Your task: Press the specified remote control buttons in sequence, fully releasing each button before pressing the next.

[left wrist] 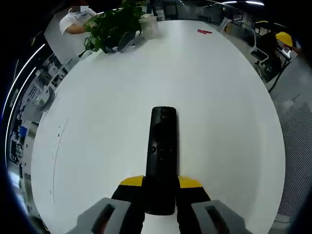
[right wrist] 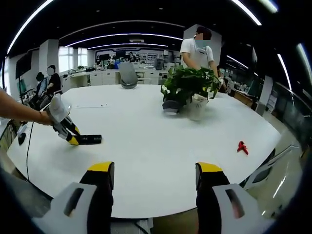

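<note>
Presently: left gripper (left wrist: 160, 195) clamped on black remote control (left wrist: 162, 151), lying on white desk (left wrist: 97, 146). Right gripper (right wrist: 155, 183) jaws apart, holding nothing. Potted plant (right wrist: 189, 90) far side.

- A big white oval table (right wrist: 161, 141) spreads across the right gripper view; same table (left wrist: 122, 97) under the left gripper view.
- Leafy green plant (right wrist: 190, 84) in a white pot (right wrist: 197, 107) sits near the far side; there's the plant (left wrist: 114, 24) again at the far end in the left gripper view.
- Small red object (right wrist: 242, 147) lies alone toward the table's right edge.
- Grey chair (right wrist: 128, 75) pulled up at the far rim.
- A person in a white shirt (right wrist: 197, 51) stands behind the plant; others sit at left (right wrist: 51, 80).
- Dark ceiling overhead, long curved light strips (right wrist: 126, 36) glowing.
- Desks and office clutter run along the back wall (right wrist: 107, 61).
</note>
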Tool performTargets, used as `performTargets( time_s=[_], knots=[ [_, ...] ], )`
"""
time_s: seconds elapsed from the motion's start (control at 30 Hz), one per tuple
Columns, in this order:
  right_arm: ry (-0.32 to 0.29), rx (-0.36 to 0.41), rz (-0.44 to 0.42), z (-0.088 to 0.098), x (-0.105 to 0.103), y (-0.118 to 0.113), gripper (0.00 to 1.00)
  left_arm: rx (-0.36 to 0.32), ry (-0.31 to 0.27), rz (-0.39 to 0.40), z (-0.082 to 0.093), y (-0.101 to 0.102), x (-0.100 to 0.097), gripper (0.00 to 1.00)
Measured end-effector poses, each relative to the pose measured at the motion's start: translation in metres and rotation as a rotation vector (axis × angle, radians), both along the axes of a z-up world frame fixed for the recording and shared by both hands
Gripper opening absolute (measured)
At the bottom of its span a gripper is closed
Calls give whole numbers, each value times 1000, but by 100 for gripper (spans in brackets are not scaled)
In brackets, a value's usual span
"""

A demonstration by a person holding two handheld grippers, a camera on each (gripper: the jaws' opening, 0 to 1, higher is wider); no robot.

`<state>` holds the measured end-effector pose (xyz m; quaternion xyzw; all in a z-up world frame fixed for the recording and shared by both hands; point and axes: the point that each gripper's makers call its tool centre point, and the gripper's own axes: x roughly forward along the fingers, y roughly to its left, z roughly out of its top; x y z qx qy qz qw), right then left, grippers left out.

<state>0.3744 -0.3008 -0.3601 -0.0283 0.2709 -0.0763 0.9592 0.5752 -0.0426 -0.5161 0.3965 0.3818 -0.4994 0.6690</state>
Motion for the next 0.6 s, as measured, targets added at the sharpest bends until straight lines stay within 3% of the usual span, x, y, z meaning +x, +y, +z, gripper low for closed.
performTargets(
  time_s=[0.13, 0.4, 0.6],
  knots=[
    [4, -43, 5, 1, 1, 0, 78, 7, -3, -1, -1, 1, 5, 23],
    [8, -39, 4, 0, 2, 0, 84, 9, 5, -4, -1, 2, 13, 23],
    [7, -61, 5, 0, 3, 0, 96, 23, -9, -20, -1, 3, 20, 23]
  ],
)
